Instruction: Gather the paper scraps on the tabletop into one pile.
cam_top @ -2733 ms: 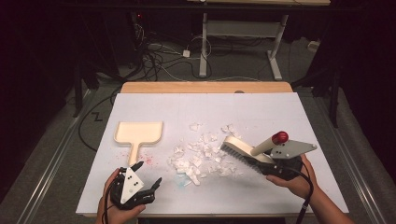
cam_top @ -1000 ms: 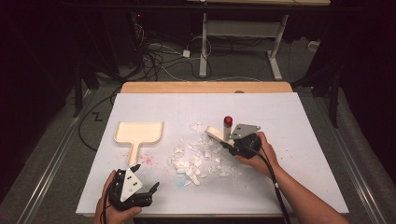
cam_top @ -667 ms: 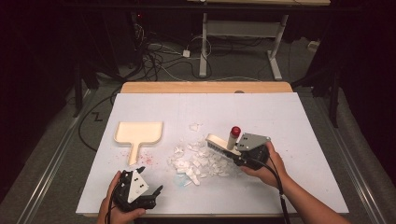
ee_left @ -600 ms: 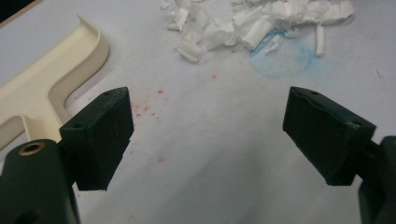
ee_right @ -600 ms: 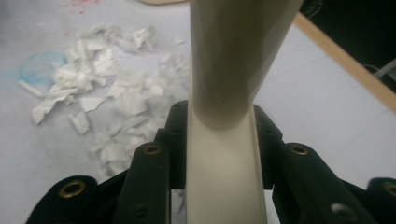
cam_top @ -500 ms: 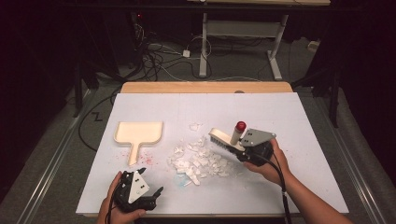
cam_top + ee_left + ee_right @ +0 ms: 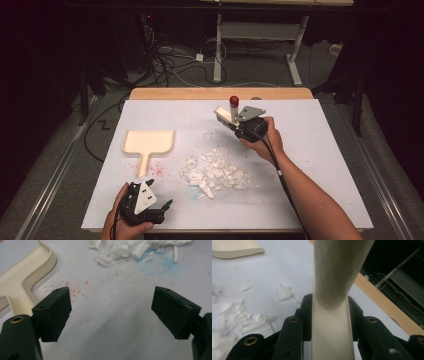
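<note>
A cream brush (image 7: 223, 116) with a red-tipped handle (image 7: 233, 101) is clamped in my right gripper (image 7: 239, 127), which hangs just above the table beyond the pile of white paper scraps (image 7: 215, 172). In the right gripper view the jaws press on both sides of the cream handle (image 7: 332, 322). A cream dustpan (image 7: 150, 141) lies flat to the left of the pile. My left gripper (image 7: 155, 197) rests near the front edge, below the dustpan's handle. In the left gripper view it (image 7: 111, 307) stands open over bare, red-speckled table, with the dustpan (image 7: 22, 282) to its left.
The white tabletop (image 7: 320, 150) has a wooden strip (image 7: 220, 93) along its far edge. One stray scrap (image 7: 207, 135) lies apart from the pile, near the brush. A faint blue ring (image 7: 155, 262) marks the table by the scraps. Cables and table legs lie on the floor beyond.
My right gripper has carried the brush from the pile's right edge toward the far side of the table and a little up. The left gripper has stayed where it was.
</note>
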`<state>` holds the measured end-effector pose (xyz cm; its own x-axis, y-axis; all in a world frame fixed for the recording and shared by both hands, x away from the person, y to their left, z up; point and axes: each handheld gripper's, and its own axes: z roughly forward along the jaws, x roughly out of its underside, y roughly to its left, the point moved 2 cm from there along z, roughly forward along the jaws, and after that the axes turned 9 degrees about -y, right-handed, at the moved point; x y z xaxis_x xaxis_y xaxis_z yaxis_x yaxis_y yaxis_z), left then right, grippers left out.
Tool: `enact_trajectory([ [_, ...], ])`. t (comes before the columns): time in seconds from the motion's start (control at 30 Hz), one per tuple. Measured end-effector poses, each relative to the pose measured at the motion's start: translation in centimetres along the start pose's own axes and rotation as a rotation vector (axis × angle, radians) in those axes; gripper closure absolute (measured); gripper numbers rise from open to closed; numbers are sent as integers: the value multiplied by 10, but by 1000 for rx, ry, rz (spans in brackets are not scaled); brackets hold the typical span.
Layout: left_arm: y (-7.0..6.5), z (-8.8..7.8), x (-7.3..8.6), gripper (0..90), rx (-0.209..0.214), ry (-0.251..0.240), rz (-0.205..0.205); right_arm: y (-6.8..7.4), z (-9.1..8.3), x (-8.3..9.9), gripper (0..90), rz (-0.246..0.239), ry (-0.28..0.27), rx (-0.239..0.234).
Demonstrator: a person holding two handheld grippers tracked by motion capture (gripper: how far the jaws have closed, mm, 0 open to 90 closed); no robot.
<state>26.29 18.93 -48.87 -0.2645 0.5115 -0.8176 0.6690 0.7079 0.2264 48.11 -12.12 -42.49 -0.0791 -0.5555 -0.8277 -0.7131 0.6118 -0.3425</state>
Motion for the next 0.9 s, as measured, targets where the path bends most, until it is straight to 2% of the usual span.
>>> enact_trajectory([
  [0.03, 0, 0, 0, 155, -1, 6, 2, 0, 0, 0, 680, 0, 0, 0],
  [0.13, 2, 1, 1, 155, -1, 13, -3, 10, 22, -3, 680, -22, 12, -13],
  [0.17, 1, 1, 2, 155, 2, 18, -17, 13, 26, -4, 680, -32, 9, -29],
  [0.23, 3, -1, 1, 155, -4, 5, -7, 18, 28, -4, 680, -48, -5, -41],
  [0.3, 3, -2, 1, 155, -2, -4, -8, 31, 35, -5, 680, -80, 7, -103],
  [0.4, 3, -3, 1, 155, -3, -1, -1, 44, 36, -7, 680, -138, 18, -167],
  [0.43, 3, -3, 1, 155, -4, -2, 3, 44, 36, -7, 680, -138, 18, -167],
  [0.47, 4, -4, 0, 155, -4, -4, 4, 52, 34, -7, 680, -163, 17, -193],
  [0.53, 5, -5, 1, 155, -6, -9, 0, 58, 29, -6, 680, -175, 11, -236],
  [0.57, 5, -5, 1, 155, -6, -9, 0, 58, 29, -6, 680, -175, 11, -236],
  [0.63, 6, -5, 1, 155, -7, -7, 0, 65, 19, -5, 679, -215, -14, -304],
  [0.67, 6, -5, 1, 155, -9, -5, -1, 65, 19, -5, 679, -215, -14, -304],
  [0.7, 6, -4, 1, 155, -7, -4, 0, 68, 16, -5, 680, -222, -21, -327],
  [0.73, 6, -4, 0, 155, -5, -1, -1, 74, 9, -4, 679, -249, -33, -376],
  [0.77, 6, -4, 0, 155, -6, 0, 0, 77, 5, -3, 679, -272, -38, -400],
  [0.8, 6, -4, 0, 155, -6, 0, 0, 81, 1, -2, 679, -296, -41, -421],
  [0.83, 5, -4, 0, 155, -4, 4, 2, 81, 1, -2, 679, -296, -41, -421],
  [0.87, 5, -3, 0, 155, -1, 2, -1, 86, -7, 0, 679, -313, -40, -459],
  [0.9, 4, -3, 0, 155, 1, 1, 0, 88, -12, 1, 679, -320, -45, -463],
])
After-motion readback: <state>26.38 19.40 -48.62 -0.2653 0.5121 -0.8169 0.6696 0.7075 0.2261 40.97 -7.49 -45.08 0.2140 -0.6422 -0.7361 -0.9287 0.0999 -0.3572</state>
